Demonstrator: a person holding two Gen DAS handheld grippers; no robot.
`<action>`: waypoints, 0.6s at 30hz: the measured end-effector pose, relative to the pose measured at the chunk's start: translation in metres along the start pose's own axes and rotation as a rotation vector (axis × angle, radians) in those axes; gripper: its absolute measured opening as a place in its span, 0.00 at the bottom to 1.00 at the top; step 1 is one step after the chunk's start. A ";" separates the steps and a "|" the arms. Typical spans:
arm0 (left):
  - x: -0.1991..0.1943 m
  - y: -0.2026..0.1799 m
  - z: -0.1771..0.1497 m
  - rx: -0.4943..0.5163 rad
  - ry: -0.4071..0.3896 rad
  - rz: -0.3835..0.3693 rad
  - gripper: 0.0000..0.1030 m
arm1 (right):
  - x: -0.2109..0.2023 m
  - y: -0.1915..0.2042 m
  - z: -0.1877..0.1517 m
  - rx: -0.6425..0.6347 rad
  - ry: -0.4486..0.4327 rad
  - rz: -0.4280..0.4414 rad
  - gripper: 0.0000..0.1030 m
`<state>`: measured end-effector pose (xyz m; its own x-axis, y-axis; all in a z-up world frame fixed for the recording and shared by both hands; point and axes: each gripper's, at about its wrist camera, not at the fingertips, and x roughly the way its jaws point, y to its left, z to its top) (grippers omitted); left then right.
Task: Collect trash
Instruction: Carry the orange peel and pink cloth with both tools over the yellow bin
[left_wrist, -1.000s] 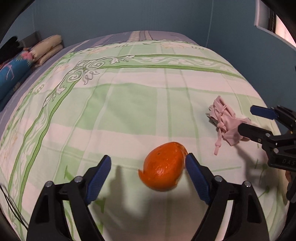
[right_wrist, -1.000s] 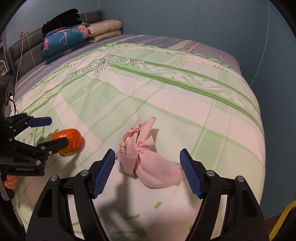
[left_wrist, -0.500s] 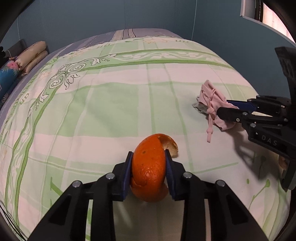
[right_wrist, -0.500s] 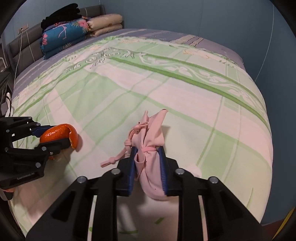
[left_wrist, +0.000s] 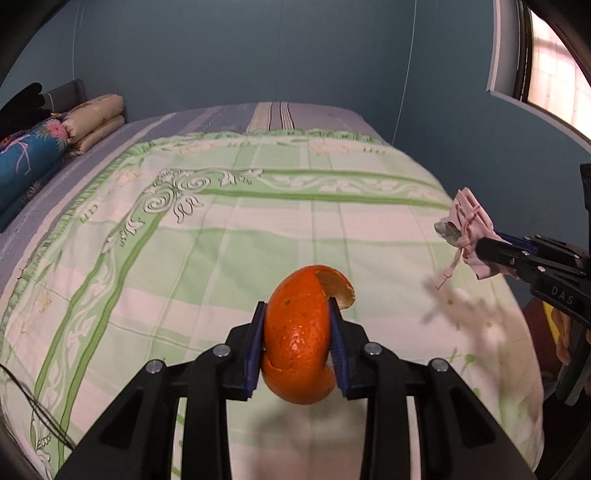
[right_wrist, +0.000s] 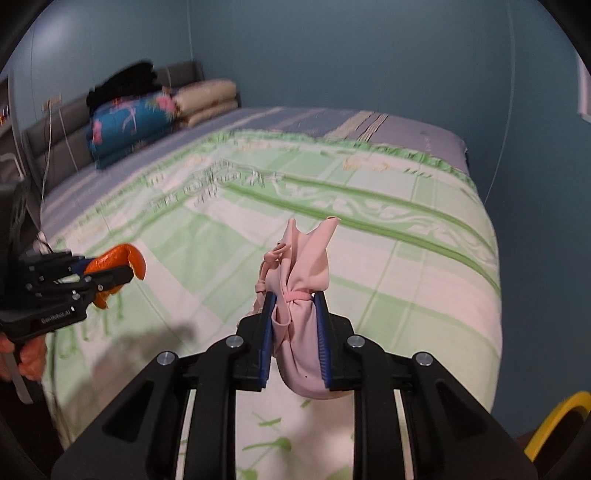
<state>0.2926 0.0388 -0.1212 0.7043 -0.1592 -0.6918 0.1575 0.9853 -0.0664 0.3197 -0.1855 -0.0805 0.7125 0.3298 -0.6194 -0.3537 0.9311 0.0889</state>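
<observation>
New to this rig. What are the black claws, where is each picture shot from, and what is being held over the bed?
No robot here: a person holds a two-finger clamp in each hand, and a fisheye camera on each clamp looks forward along its fingers.

In the left wrist view, the left gripper is shut on an orange peel, a hollow shell with a torn edge. The other clamp shows at the right edge.

In the right wrist view, the right gripper is shut on a pink drawstring pouch.

Both items look lifted clear of the green checked bedspread. Folded bedding is stacked by the headboard. A yellow object peeks in at the lower right; I cannot tell what it is.
</observation>
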 end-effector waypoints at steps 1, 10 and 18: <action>-0.010 -0.004 0.001 -0.004 -0.014 0.007 0.29 | -0.007 -0.002 0.001 0.003 -0.014 -0.002 0.19; -0.086 -0.048 0.013 -0.021 -0.133 -0.037 0.29 | -0.106 -0.019 0.003 0.032 -0.170 -0.025 0.19; -0.132 -0.097 0.017 0.011 -0.217 -0.099 0.29 | -0.182 -0.046 -0.014 0.066 -0.273 -0.101 0.19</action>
<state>0.1965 -0.0367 -0.0115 0.8173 -0.2656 -0.5113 0.2397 0.9637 -0.1175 0.1980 -0.2908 0.0173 0.8822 0.2558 -0.3954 -0.2383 0.9667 0.0936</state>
